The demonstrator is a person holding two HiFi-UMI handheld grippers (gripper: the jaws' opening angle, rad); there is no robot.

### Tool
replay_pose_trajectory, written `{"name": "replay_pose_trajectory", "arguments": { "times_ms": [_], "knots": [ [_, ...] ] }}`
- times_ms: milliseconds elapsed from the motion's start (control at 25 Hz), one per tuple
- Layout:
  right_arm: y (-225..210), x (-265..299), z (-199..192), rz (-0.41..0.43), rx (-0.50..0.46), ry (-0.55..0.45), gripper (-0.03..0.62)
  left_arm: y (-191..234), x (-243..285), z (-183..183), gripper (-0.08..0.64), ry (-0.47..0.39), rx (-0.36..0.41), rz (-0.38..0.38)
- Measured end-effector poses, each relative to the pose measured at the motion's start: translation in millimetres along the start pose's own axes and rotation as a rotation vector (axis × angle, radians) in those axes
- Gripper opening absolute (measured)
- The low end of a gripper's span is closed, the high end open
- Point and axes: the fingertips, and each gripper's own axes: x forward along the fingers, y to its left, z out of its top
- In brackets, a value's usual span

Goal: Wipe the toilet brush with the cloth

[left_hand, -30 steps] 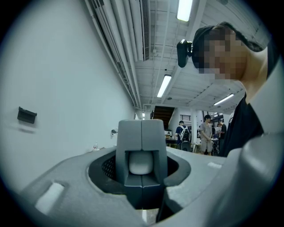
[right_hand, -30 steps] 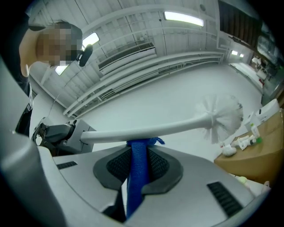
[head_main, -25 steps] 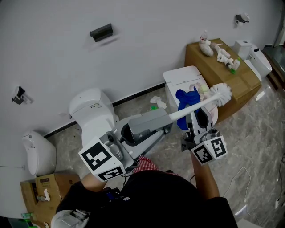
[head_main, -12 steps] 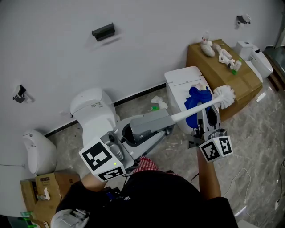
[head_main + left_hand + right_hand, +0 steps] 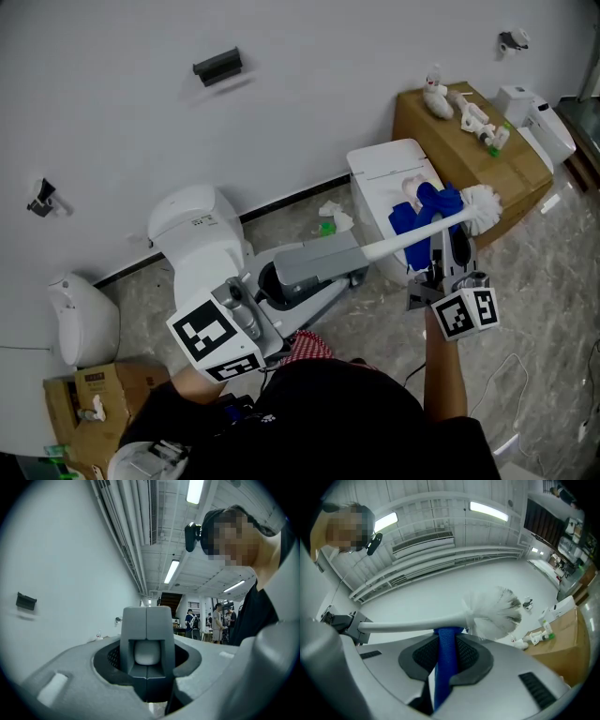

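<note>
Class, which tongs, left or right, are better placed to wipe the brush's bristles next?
Right, probably: the right tongs hold the blue cloth on the toilet brush beside its bristles; the left tongs only clamp its handle.

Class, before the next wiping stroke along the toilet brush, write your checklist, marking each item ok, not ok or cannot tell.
1. Left hand-held gripper shut on the white plastic toilet brush's handle end: ok.
2. Right hand-held gripper shut on the blue cloth: ok.
3. Cloth against the brush shaft, beside the bristle head: ok.
4. Cloth wrapped fully round the shaft: cannot tell.
5. Bristle tips clean: not ok, they look darkened.
</note>
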Motion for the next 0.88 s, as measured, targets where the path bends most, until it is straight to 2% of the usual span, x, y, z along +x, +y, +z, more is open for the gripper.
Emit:
{"name": "replay_pose_trajectory", "arguments": {
  "times_ms": [600,880],
  "knots": [
    [-3.8,4.0,-2.9,-0.006,0.009,0.012,0.064,6.7,2.0,3.7,0.169,-0.016,-0.011,-0.003],
    [13.7,-5.0,-17.9,0.043,0.023,0.047,0.064,6.1,2.6,1.5,0.169,-0.019,0.008,0.015]
  ]
}}
